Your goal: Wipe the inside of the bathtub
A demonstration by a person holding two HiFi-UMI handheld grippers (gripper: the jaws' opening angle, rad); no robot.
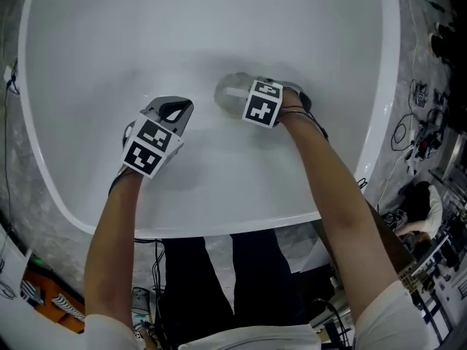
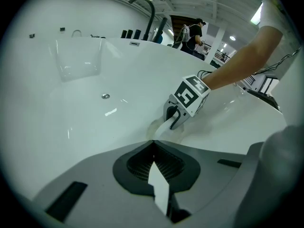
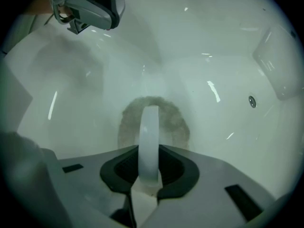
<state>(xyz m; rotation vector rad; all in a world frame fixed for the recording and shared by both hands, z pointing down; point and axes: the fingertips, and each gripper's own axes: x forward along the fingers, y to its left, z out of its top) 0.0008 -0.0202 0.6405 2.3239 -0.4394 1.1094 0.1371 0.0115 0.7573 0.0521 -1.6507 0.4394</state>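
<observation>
The right gripper (image 3: 149,167) has its jaws clamped on the white loop handle (image 3: 150,127) of a round grey scrub pad (image 3: 176,123). The pad sits flat against the curved inner wall of the white bathtub (image 1: 219,20), probably so its whole face rubs the enamel. The left gripper (image 1: 174,112) hangs just beside it inside the tub with its jaws closed on nothing, most likely kept clear of the wiping path.
</observation>
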